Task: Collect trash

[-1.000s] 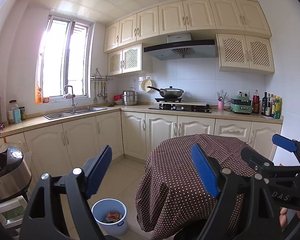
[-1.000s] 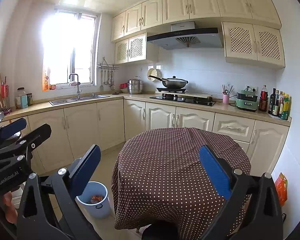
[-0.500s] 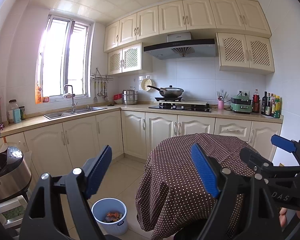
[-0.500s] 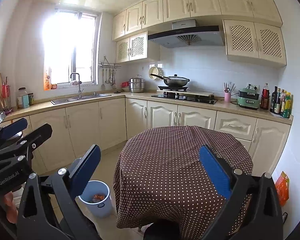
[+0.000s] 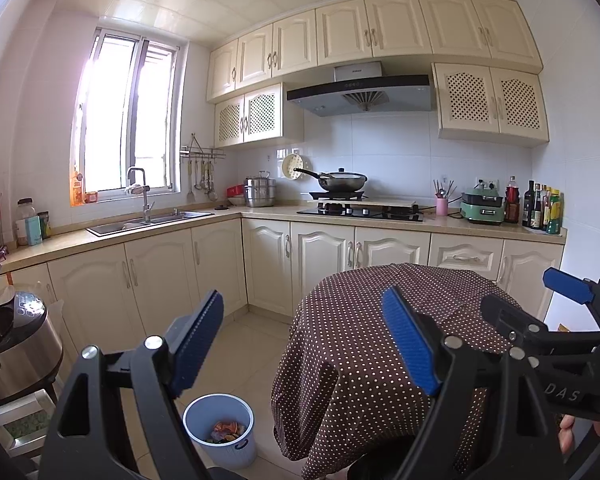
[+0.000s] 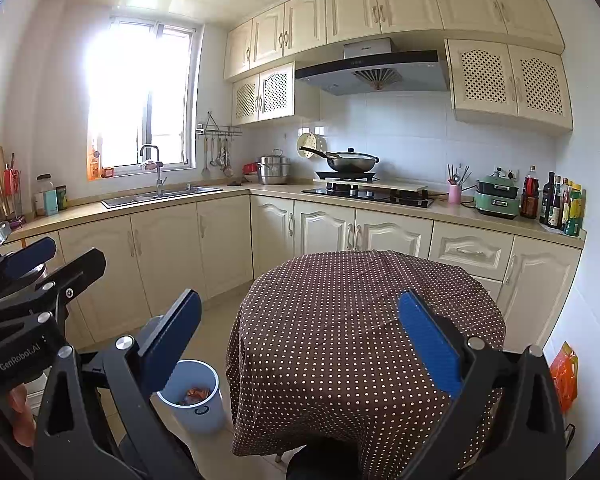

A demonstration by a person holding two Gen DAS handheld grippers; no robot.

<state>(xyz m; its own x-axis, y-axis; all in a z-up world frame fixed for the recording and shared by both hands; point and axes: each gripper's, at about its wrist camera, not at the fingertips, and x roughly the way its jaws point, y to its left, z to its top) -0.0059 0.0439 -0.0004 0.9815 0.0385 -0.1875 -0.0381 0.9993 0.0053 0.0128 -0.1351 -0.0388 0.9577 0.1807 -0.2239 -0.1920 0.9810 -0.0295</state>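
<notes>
A light blue trash bin (image 5: 220, 426) stands on the tiled floor left of the round table; it holds orange and dark scraps. It also shows in the right wrist view (image 6: 194, 396). The table (image 5: 364, 344) has a brown polka-dot cloth, seen too in the right wrist view (image 6: 360, 320); no trash shows on it. My left gripper (image 5: 304, 340) is open and empty, held high in front of the table. My right gripper (image 6: 300, 332) is open and empty beside it. Each gripper shows at the edge of the other's view.
Cream cabinets and a counter run along the left and back walls, with a sink (image 5: 148, 220), a hob with a wok (image 5: 340, 182) and bottles (image 5: 540, 208). A steel cooker (image 5: 12, 344) stands at the left. An orange bag (image 6: 564, 376) lies by the right wall.
Both grippers stay open. The right wrist view has drifted slightly, so the table and bin sit a little further right in it. The left view is almost unchanged.
</notes>
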